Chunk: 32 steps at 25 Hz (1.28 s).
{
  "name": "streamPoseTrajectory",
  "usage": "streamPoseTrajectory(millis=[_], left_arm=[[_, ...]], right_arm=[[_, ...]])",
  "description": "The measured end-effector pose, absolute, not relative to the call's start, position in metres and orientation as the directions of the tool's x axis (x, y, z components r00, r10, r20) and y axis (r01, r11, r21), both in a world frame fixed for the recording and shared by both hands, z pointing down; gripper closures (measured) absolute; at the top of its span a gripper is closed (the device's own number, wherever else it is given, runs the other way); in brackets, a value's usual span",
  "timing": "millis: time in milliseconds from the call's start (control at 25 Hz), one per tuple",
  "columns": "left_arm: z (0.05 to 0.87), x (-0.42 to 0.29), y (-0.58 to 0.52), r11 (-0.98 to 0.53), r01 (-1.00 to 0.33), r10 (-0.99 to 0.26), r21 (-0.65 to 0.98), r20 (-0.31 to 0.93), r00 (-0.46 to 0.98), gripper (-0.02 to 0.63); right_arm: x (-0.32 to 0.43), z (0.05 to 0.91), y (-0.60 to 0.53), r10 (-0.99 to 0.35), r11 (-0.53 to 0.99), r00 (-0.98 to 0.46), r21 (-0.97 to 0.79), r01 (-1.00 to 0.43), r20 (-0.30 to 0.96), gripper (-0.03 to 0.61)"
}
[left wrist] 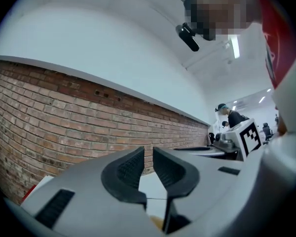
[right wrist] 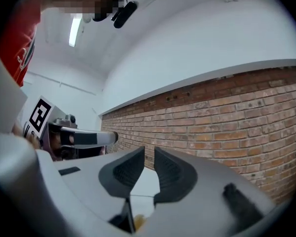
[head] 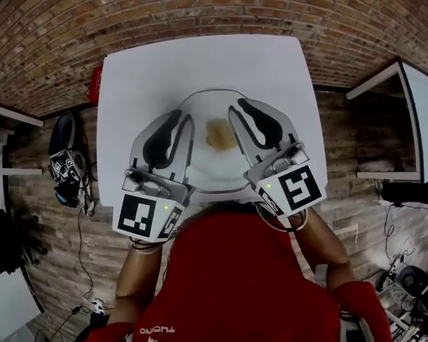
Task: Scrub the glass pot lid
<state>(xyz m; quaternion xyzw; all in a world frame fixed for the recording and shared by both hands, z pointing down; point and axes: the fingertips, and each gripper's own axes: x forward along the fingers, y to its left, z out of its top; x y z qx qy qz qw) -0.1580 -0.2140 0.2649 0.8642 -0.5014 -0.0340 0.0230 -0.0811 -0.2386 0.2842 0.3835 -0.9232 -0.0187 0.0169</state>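
The glass pot lid (head: 212, 100) lies flat on the white table (head: 200, 55), clear, with a thin rim. A yellowish sponge (head: 221, 135) shows at its middle, between my two grippers. My left gripper (head: 180, 115) hovers over the lid's left side and my right gripper (head: 236, 106) over its right side. In the left gripper view the left gripper (left wrist: 148, 153) shows a narrow gap between its pads with nothing in it. In the right gripper view the right gripper (right wrist: 149, 153) looks the same, its narrow gap empty. Below each pair of jaws a thin lid edge and a bit of yellow show.
A red object (head: 95, 84) sits at the table's left edge. A brick wall (head: 200, 6) runs behind the table. On the floor at the left lie a dark bag or shoe (head: 65, 155) and cables, beside a white shelf (head: 3, 141). Another white table (head: 414, 112) stands at the right.
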Motion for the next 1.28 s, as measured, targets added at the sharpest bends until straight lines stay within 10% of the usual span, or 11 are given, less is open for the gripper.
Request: streamPoseTrajectory(millis=[1280], left_arm=[[0.274, -0.155, -0.211, -0.48, -0.873, -0.877, 0.084, -0.001, 0.481, 0.597]], right_arm=[[-0.096, 0.28, -0.221, -0.654, 0.756, -0.757, 0.056, -0.652, 0.014, 0.549]])
